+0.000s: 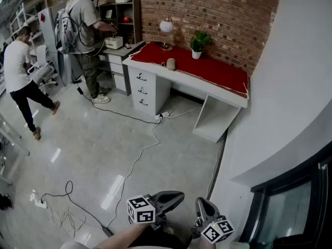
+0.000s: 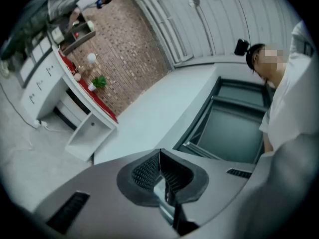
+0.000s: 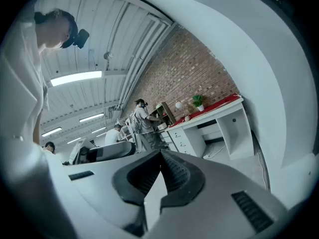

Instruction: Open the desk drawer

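Left tool and right tool held low, side by side.
Each pair of jaws is pressed together at the tips, nothing gripped.

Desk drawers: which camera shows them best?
Head view: the desk drawers face it, three fronts and handles plain. The left gripper view shows them small and tilted at its edge; the right gripper view, small and distant.

The head view's bottom edge cuts off the rear of the left tool, the right tool and the arms behind them. Far ahead of both tools, the drawers under the surface have handles too small to make out. In the left gripper view they blur near the rim, and the person right of that tool is cut off.
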